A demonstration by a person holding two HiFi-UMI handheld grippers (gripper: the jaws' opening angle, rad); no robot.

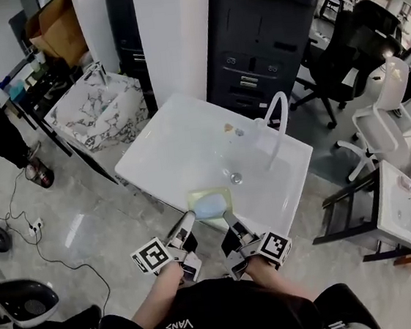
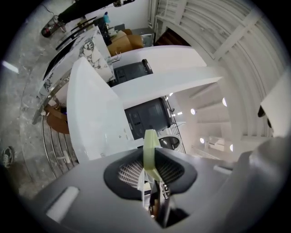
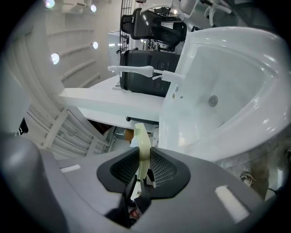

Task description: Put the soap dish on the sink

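White sink (image 1: 181, 144) sits mid-frame. At its lower edge, left gripper (image 1: 188, 221) and right gripper (image 1: 228, 220) each pinch the green soap dish (image 1: 210, 204).

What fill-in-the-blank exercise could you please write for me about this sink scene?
The left gripper and the right gripper are each shut on the ____.
The sink is ____ in colour.
The faucet curves down toward the sink's round ____.
Missing words: soap dish; white; drain.
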